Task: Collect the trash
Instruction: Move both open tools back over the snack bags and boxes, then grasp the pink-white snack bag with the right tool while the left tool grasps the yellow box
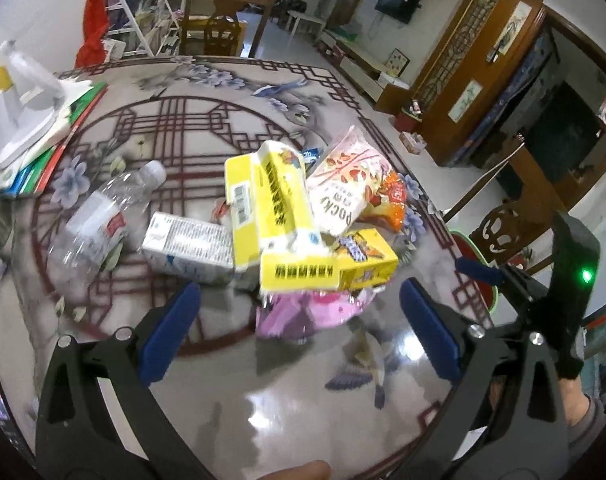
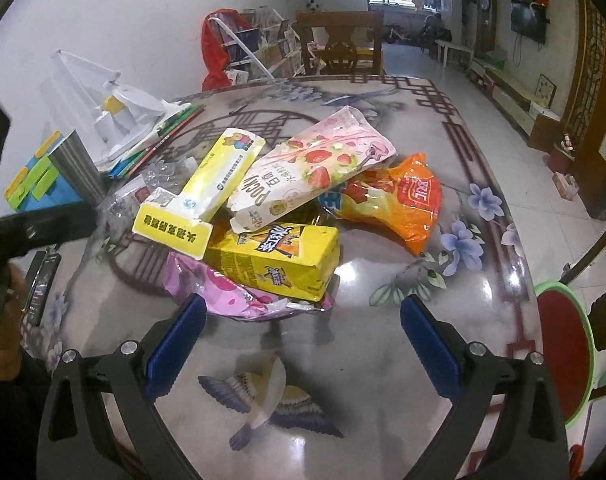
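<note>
A pile of trash lies on the patterned table (image 1: 303,380). In the left wrist view it holds a clear plastic bottle (image 1: 99,216), a white carton (image 1: 191,246), a yellow-white box (image 1: 271,196), a Pocky box (image 1: 349,188), an orange bag (image 1: 391,200), a yellow drink carton (image 1: 367,258) and a pink wrapper (image 1: 303,312). The right wrist view shows the yellow-white box (image 2: 207,188), Pocky box (image 2: 311,168), orange bag (image 2: 403,200), yellow carton (image 2: 279,260) and pink wrapper (image 2: 223,296). My left gripper (image 1: 299,328) and right gripper (image 2: 303,340) are open and empty, just before the pile.
Books with a white lamp (image 1: 27,100) lie at the table's left. A steel cup (image 2: 79,168) and a blue-green box (image 2: 35,184) stand nearby. A phone (image 2: 43,280) lies at the left edge. A red-green stool (image 2: 563,352) stands beside the table on the right.
</note>
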Action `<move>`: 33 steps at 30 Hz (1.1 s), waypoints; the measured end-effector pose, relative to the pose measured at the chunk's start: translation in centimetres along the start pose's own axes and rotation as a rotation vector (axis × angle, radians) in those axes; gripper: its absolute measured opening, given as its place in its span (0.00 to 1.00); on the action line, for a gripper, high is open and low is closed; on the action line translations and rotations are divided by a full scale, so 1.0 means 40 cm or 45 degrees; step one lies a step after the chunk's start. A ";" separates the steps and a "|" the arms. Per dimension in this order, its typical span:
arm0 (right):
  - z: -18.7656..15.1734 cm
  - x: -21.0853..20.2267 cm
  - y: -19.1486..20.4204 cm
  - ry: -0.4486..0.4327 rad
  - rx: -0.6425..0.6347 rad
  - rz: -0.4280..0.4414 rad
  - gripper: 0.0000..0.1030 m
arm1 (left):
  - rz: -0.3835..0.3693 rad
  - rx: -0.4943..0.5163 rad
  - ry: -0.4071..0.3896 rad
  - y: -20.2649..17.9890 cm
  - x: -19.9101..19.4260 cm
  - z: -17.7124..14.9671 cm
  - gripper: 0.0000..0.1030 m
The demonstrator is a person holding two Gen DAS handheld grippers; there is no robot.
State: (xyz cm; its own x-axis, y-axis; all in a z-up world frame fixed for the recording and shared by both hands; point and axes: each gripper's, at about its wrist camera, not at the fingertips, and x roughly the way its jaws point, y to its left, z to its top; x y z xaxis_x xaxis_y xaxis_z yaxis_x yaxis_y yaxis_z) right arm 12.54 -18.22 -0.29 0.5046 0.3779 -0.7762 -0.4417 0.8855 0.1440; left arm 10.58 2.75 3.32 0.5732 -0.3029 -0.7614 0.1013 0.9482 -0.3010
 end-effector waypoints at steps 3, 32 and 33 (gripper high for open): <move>0.022 -0.002 -0.012 -0.007 0.000 0.000 0.91 | 0.027 0.019 0.036 0.000 0.041 0.032 0.95; 0.206 0.164 -0.060 0.057 0.179 0.160 0.91 | 0.064 0.092 0.176 0.057 0.193 0.095 0.48; 0.211 0.171 -0.055 0.059 0.185 0.165 0.91 | 0.059 0.086 0.168 0.061 0.184 0.096 0.48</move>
State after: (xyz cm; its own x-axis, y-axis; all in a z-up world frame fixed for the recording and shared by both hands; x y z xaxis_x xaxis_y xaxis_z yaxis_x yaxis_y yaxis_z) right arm 23.21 -15.28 -0.75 0.4143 0.4816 -0.7723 -0.3872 0.8612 0.3293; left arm 18.17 3.18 -0.80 0.4672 -0.2647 -0.8436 0.1344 0.9643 -0.2281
